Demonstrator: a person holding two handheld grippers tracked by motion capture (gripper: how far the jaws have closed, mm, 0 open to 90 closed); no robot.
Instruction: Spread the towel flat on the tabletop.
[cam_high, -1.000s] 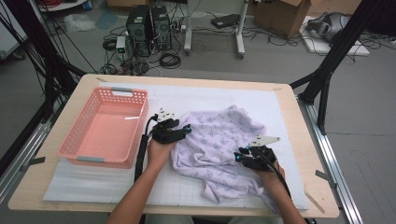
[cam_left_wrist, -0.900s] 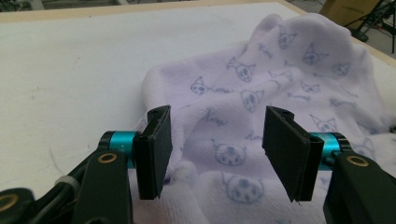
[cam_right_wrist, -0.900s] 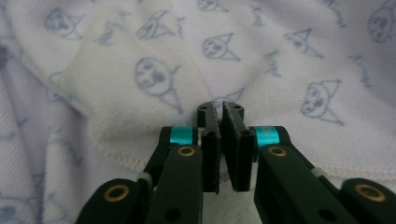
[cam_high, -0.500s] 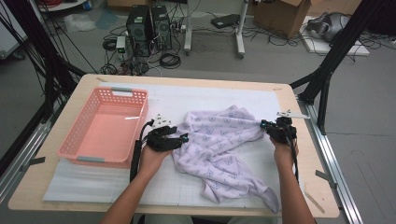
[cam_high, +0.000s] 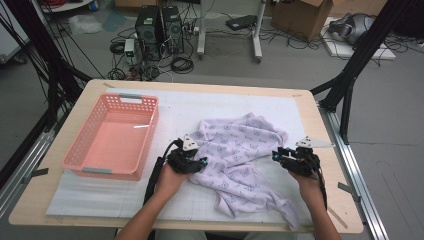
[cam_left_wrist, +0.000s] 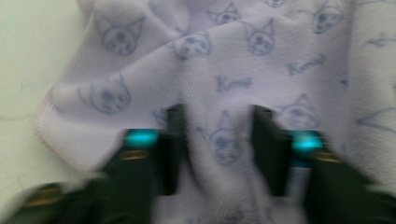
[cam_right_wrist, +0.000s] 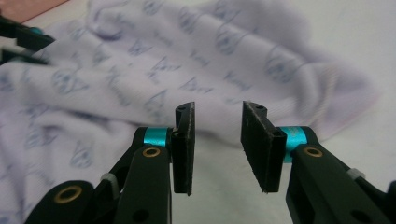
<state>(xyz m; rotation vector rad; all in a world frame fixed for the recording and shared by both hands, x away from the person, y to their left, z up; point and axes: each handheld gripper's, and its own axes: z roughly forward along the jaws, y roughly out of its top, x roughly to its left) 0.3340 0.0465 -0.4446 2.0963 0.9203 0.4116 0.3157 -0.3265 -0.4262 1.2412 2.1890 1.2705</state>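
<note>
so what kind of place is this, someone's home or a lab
Most likely a lab or workshop set up for recording. Black desktop computer towers stand on a grey concrete floor among loose black cables, black metal frame legs flank the pale wooden table, and cardboard boxes sit behind.

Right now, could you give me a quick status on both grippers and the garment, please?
Left gripper just closing, fold of lilac garment between its jaws. Right gripper just opened, nothing between the jaws, short of the cloth. Pink basket stands apart, nothing blocking.
</note>
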